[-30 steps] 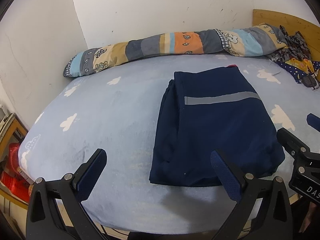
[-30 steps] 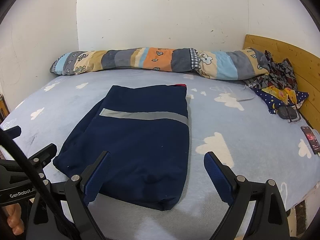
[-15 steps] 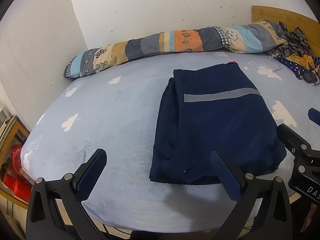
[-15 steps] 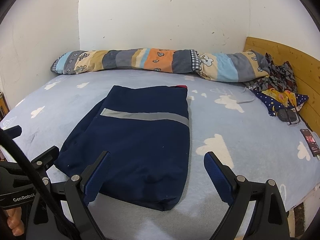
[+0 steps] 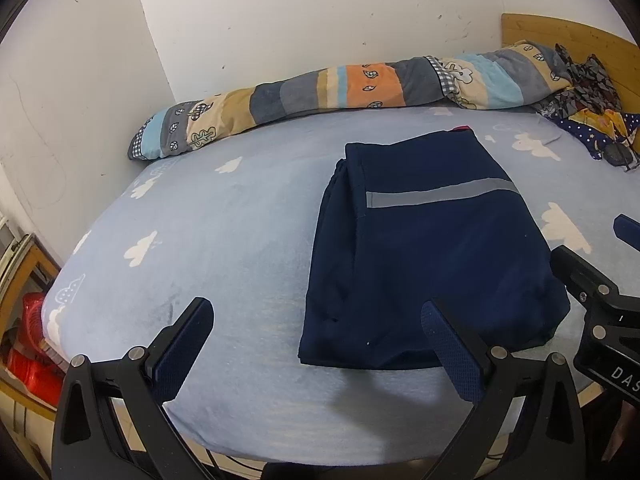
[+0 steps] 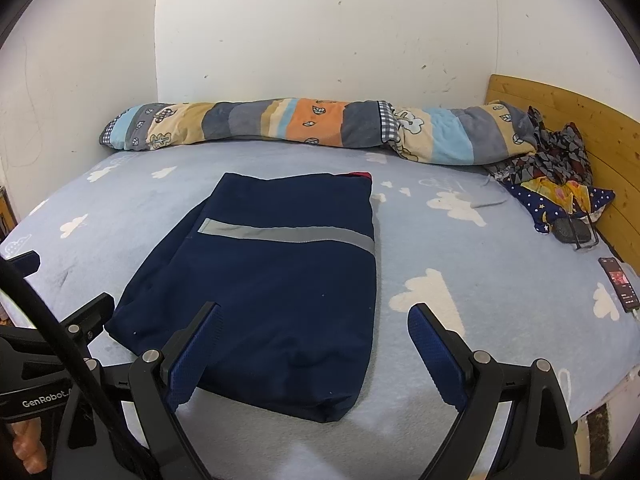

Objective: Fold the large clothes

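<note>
Above the bed's near edge, both grippers, jaws wide.

A large navy-blue fabric garment with one grey reflective stripe across its upper part lies folded into a flat rectangle on a pale blue cloud-print bed sheet, a red edge showing at its far corner

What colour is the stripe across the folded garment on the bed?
Light grey stripe on the navy garment; clearest in the right wrist view.
</note>
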{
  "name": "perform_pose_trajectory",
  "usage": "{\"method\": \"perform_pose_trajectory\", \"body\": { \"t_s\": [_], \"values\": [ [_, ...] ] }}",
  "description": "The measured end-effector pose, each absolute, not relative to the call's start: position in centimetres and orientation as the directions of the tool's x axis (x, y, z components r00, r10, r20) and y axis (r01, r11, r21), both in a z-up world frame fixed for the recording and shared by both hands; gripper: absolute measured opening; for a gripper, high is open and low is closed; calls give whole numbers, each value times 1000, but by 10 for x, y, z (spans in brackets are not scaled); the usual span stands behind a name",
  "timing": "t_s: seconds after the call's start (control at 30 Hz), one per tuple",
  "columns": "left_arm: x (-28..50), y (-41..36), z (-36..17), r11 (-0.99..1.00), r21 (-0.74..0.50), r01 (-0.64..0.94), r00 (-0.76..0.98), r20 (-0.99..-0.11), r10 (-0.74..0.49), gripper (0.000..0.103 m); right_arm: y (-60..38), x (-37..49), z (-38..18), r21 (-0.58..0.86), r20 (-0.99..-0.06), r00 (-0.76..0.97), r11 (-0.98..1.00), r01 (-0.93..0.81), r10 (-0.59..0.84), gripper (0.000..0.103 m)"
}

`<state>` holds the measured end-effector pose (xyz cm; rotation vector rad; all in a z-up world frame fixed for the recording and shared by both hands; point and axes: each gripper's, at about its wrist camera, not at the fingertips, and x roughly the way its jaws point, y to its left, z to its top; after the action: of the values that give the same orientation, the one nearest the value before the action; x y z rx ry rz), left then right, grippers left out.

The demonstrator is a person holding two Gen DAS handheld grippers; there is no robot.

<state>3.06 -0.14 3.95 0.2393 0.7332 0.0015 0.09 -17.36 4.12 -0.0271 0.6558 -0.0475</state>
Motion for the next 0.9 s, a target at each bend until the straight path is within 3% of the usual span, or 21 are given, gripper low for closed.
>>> {"method": "perform_pose_trajectory", "body": {
  "t_s": [0.9],
  "values": [
    [31, -1, 41, 974, 207, 93, 728, -682, 75, 103, -175, 2, 43, -43, -608, 792, 999, 31, -51, 96]
  ]
}}
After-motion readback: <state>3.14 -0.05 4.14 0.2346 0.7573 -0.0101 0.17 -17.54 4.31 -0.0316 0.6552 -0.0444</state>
